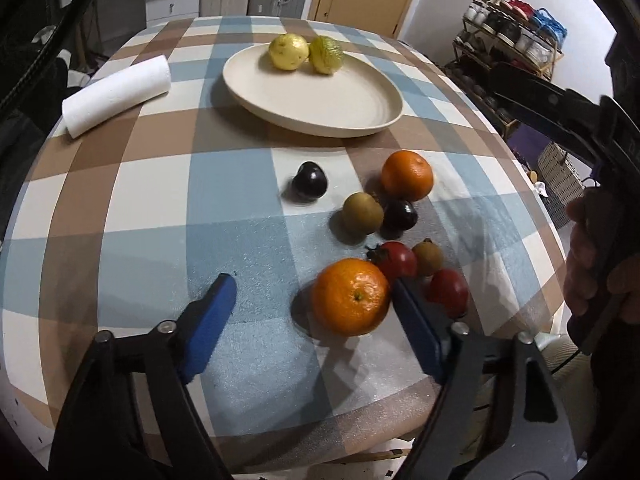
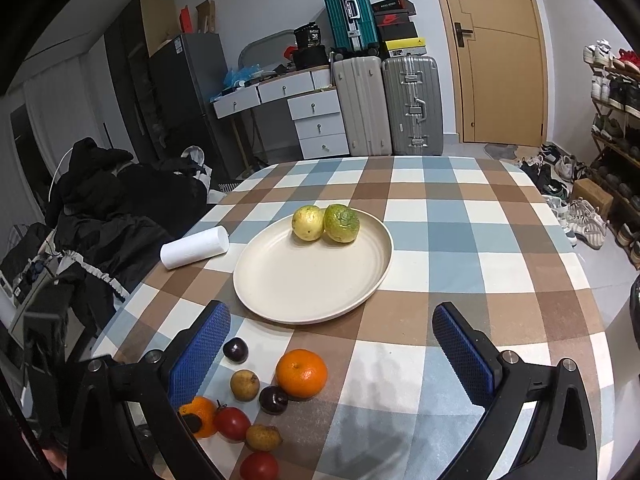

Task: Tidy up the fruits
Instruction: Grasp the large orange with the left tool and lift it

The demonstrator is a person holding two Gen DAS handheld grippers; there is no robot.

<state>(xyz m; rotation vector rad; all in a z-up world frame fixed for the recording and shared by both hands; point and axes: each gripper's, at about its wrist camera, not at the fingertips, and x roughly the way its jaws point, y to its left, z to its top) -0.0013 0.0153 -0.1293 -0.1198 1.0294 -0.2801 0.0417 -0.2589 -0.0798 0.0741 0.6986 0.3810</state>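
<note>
left gripper (image 1: 312, 300) is low over the checked tablecloth (image 1: 120, 208), jaws spread wide and holding nothing, and the near orange (image 1: 351, 297) sits right at the inner face of its right-hand finger (image 1: 416, 332), seemingly touching or a hair off, with plenty of bare cloth between the fruit and the other finger (image 1: 208, 320). so the fruit lies off to the right of the gap's middle, not centred; that is the relation the next move hangs on, and my read is the gripper wants to slide right before it closes. the orange is round, so no long axis to line up with. crowding it on the far side are a red tomato (image 1: 398, 260), a small brown kiwi (image 1: 428, 257) and a second tomato (image 1: 448, 290), close enough to get nudged. the right gripper (image 2: 332, 356) hangs higher and further back, jaws also wide apart and empty, looking over the other orange (image 2: 301, 373) toward the cream plate (image 2: 280, 300), where a yellow fruit (image 2: 307, 223) and a greenish one (image 2: 341, 223) already rest side by side at the far rim. for the near orange the left is clearly the closer hand. plate lies well ahead, past a dark plum (image 1: 309, 187).
</note>
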